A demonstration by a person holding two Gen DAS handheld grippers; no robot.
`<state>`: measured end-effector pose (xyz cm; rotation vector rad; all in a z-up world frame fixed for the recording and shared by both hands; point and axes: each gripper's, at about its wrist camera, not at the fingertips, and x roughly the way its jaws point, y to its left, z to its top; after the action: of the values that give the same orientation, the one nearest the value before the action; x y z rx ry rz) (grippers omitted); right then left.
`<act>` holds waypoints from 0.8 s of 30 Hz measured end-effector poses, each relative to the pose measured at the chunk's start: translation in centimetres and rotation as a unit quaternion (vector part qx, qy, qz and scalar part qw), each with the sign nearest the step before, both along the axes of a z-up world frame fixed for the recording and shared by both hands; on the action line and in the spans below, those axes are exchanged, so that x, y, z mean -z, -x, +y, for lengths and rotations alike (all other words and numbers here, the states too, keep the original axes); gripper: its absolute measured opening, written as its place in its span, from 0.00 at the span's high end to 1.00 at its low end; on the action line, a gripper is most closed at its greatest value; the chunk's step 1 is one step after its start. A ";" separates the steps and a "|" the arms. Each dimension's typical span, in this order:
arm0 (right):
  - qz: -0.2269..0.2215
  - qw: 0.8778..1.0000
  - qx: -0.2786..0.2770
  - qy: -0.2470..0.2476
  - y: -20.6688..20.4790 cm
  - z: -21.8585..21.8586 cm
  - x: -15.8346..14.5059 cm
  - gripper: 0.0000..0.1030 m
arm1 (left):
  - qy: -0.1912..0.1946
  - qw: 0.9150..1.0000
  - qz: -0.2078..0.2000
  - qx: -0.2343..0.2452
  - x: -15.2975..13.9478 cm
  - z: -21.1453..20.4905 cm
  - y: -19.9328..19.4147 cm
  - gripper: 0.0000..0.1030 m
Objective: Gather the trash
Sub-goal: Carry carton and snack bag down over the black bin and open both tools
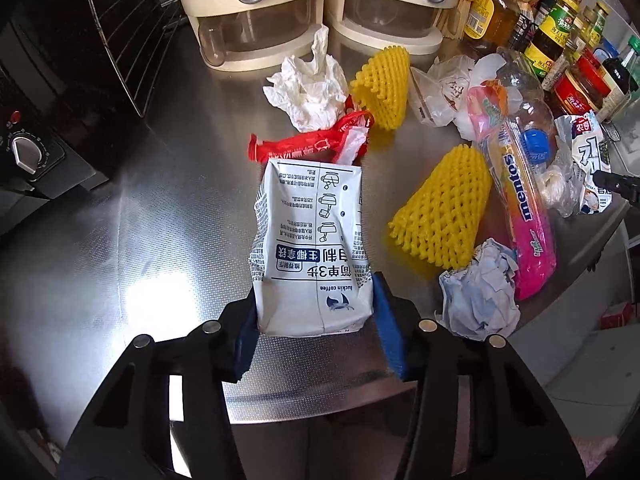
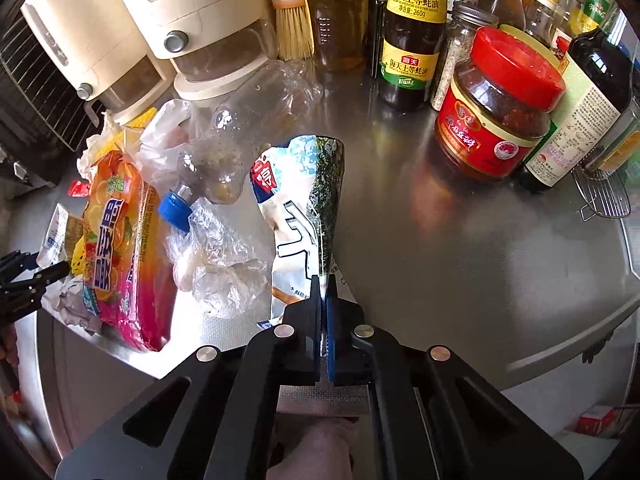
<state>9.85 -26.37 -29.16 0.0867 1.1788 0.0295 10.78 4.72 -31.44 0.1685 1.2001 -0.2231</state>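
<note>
Trash lies scattered on a steel counter (image 1: pixel 168 200). My left gripper (image 1: pixel 316 304) is shut on a white printed coffee carton (image 1: pixel 308 240), with its blue pads (image 1: pixel 386 312) pressing on both sides of the carton's near end. Beyond it lie a red wrapper (image 1: pixel 312 142), crumpled tissue (image 1: pixel 308 92), two yellow foam nets (image 1: pixel 440 216), a pink Mentos wrapper (image 1: pixel 520 208) and balled paper (image 1: pixel 480 292). My right gripper (image 2: pixel 323 284) is shut on the bottom edge of a seaweed snack wrapper (image 2: pixel 304 200), which stands upright. A crushed clear bottle (image 2: pixel 240 132) and a clear plastic bag (image 2: pixel 216 268) lie to its left.
Two cream dispensers (image 1: pixel 248 12) stand at the back. Sauce bottles and a red-lidded jar (image 2: pixel 496 104) crowd the back right. A black oven (image 1: pixel 28 152) and a wire rack (image 1: pixel 132 32) are at the left. The counter's front edge (image 2: pixel 560 344) is close to both grippers.
</note>
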 end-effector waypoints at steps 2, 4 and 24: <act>-0.007 1.000 0.001 0.000 0.6 -0.2 -0.6 0.97 | -0.002 1.000 -0.007 -0.001 -0.6 0.0 0.4 0.53; -0.017 1.000 0.002 0.002 1.7 -0.6 -1.6 0.97 | -0.001 1.000 -0.015 -0.002 -1.4 0.1 1.1 0.53; -0.016 0.995 -0.085 -0.038 14.2 4.8 -4.0 0.97 | 0.058 0.998 -0.033 0.001 -6.3 -2.4 16.0 0.53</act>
<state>-4.32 -21.52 -25.12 0.0526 1.1511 0.2260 -5.21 2.31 -25.13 0.0744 1.1182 -0.2861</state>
